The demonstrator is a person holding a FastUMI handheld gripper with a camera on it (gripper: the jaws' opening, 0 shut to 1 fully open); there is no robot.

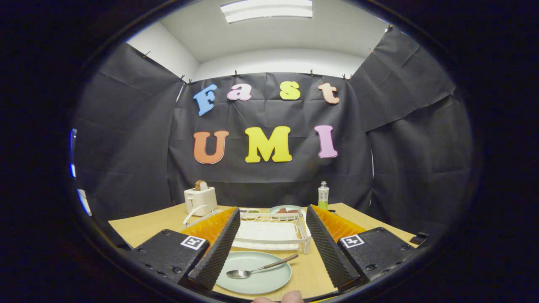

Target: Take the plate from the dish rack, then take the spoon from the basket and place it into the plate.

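We see the hand-held gripper point(273, 242) with fingers spread wide, pinching nothing; between them on the bench point(147, 227) lies the plate point(252, 280), and the spoon point(259, 269) rests on it, bowl toward the left finger; just beyond stands the rack point(271, 231); farther back are a toaster point(200, 200), a bottle point(323, 195) and perhaps a dish of food point(286, 209), too small to tell.

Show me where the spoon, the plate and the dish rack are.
spoon point(239, 274): gripper view, on its bowl, which lies in the plate.
plate point(269, 283): gripper view, on its bare inner surface, between the open gripper point(271, 242) fingers.
dish rack point(269, 231): gripper view, on its white tray.
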